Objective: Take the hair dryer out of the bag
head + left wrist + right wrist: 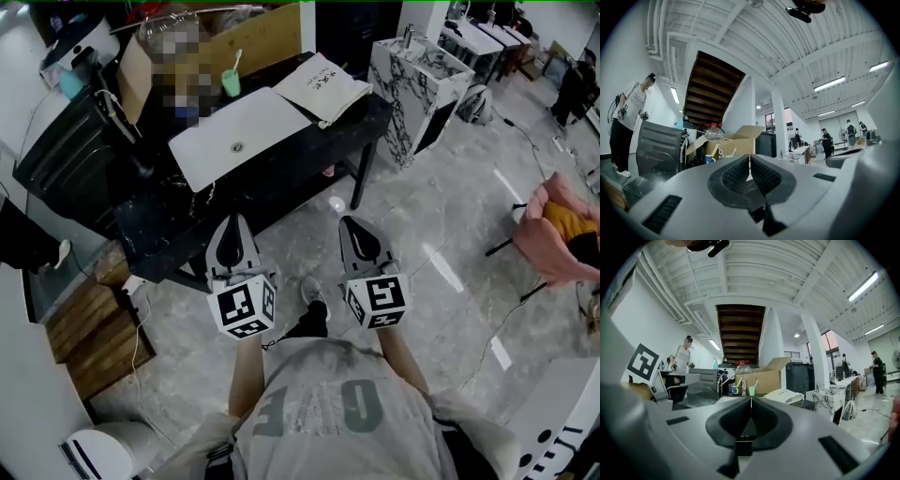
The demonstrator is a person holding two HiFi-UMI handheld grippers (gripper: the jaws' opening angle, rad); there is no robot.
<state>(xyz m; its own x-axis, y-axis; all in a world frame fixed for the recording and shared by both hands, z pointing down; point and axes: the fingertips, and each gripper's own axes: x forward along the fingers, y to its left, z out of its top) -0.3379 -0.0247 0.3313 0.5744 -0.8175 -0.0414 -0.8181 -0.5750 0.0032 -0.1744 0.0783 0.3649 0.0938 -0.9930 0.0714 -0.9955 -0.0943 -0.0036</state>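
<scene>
Glossy grey marbled floor tiles (422, 234) spread under a long matte black table (281, 183). On it stand an open brown cardboard box (258, 37), a flat white rectangular board (239, 136) and, at the right end, a limp cream cloth bag (323, 86). Whether the hair dryer is inside cannot be told. Short of the table, the left gripper (234, 220) and right gripper (349, 223) hold their ribbed black pads (736, 174) pressed together on nothing. A small green cup (231, 82) stands by the box.

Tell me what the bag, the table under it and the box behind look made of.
Bag: cream cloth, probably cotton canvas. It is matte and lies limp, with soft folds.
Table: black top with a faint sheen, perhaps painted wood or laminate. The look leaves it open.
Box: plain brown cardboard, matte, with its flaps open.
</scene>
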